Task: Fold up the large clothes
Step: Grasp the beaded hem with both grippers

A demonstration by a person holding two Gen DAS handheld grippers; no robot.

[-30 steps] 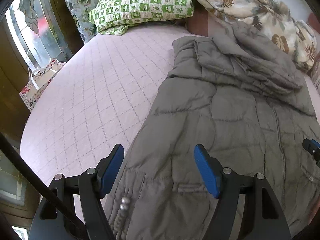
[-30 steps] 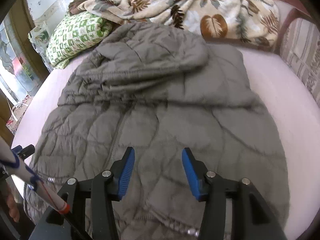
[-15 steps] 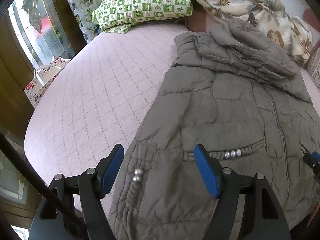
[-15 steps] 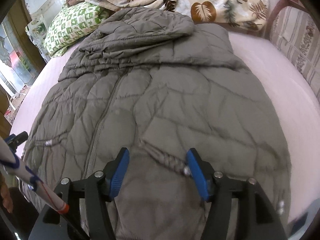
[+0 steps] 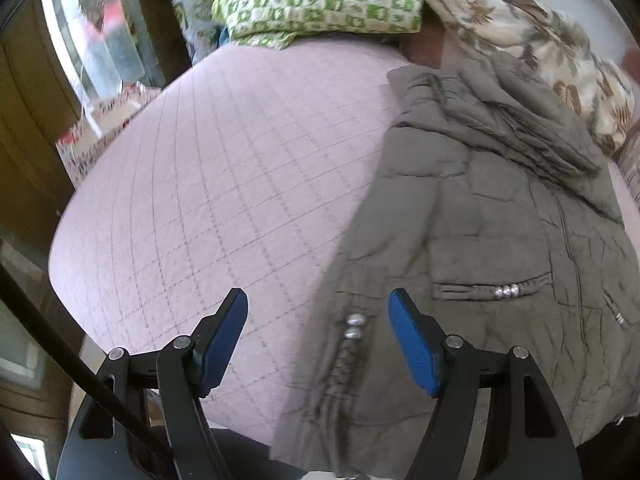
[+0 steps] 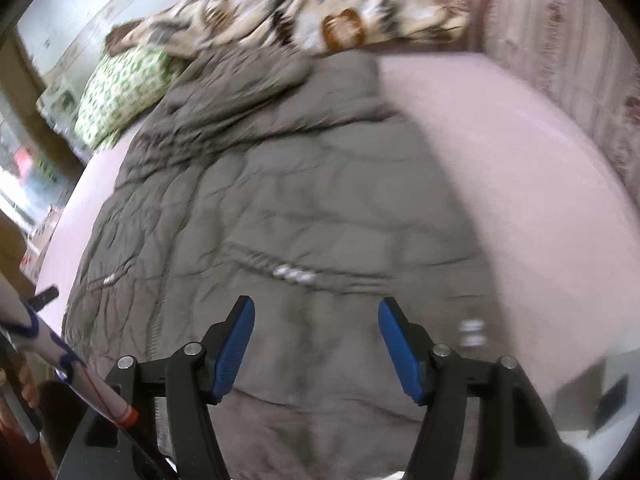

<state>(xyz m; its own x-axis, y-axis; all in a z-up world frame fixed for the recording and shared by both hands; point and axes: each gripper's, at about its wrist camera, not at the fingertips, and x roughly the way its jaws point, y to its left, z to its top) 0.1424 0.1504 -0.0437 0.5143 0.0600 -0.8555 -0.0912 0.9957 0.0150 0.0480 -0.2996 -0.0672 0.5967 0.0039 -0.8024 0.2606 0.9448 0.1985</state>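
A grey-brown quilted padded coat (image 5: 472,240) lies spread flat on a pale pink diamond-quilted bedspread (image 5: 224,200). Its hood end lies at the far side, toward a green-and-white checked pillow (image 5: 320,0) and a crumpled cream blanket with a brown leaf print (image 6: 340,12). Its hem lies at the near edge of the bed. In the left wrist view the coat covers the right part of the bedspread; the left part is bare. A front closure seam runs lengthwise down the coat. A braided pocket trim with small silver beads (image 5: 506,291) lies across the lower part of the coat.

The left gripper (image 5: 318,338), black-framed with blue pads (image 5: 412,352), hangs over the near left edge of the coat. Its jaws stand well apart. The coat's side edge, carrying two silver beads (image 5: 354,326), lies below the gap. The pads press on nothing.

The right gripper (image 6: 316,344) is of the same build, with blue pads (image 6: 236,348). It hangs over the hem area of the coat, nearer the coat's right side. Its jaws are opening, and no fabric is clamped between them; the coat surface lies below the gap. A second beaded pocket trim (image 6: 294,274) lies just beyond the fingertips. The right wrist view is blurred by motion, so finer detail of the coat cannot be told.

At the lower left of the right wrist view, a white rod with blue and red markings (image 6: 64,360) crosses the frame.
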